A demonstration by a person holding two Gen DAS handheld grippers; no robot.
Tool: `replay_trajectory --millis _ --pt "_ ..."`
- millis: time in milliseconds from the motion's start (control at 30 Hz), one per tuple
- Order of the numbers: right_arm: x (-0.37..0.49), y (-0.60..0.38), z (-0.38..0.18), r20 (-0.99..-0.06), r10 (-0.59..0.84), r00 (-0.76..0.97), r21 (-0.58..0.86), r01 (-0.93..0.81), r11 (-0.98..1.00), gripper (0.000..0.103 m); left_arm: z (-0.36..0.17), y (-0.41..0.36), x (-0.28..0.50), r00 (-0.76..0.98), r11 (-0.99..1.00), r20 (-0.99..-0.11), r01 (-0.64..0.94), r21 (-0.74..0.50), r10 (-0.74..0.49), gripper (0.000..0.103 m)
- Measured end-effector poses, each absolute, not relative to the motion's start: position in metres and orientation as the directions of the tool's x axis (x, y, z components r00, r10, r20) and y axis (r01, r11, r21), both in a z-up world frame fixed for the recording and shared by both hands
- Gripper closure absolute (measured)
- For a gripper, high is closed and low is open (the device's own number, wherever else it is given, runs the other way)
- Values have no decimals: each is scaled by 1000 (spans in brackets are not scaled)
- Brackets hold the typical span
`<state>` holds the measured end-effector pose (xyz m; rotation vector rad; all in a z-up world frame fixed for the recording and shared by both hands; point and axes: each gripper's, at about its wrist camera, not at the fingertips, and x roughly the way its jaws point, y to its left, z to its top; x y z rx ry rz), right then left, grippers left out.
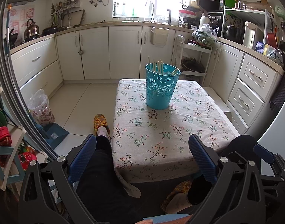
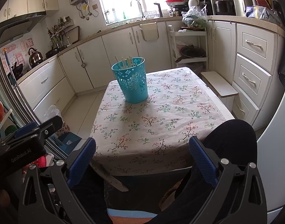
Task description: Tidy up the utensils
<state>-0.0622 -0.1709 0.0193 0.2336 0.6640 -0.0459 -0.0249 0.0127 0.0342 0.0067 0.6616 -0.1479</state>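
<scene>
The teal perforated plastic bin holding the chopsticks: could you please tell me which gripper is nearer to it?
Neither clearly. The left gripper and right gripper both hover open at the table's near edge, well short of the teal perforated plastic bin, left and right of its line.

Desk (image 1: 161, 130) cloth bare from near edge up to teal perforated bin (image 1: 162, 87): open passage. Bin stands upright toward far end, chopsticks (image 1: 157, 66) poking above rim. Knees (image 2: 230, 140) crowd near edge. White stool (image 2: 219, 85) just beside desk right.
</scene>
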Motion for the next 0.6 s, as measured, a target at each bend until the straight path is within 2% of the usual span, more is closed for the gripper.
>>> replay_trajectory --millis 600 --pt "-67 -169 22 -604 28 797 202 119 972 8 37 11 -29 781 990 -612 135 -28 -124 8"
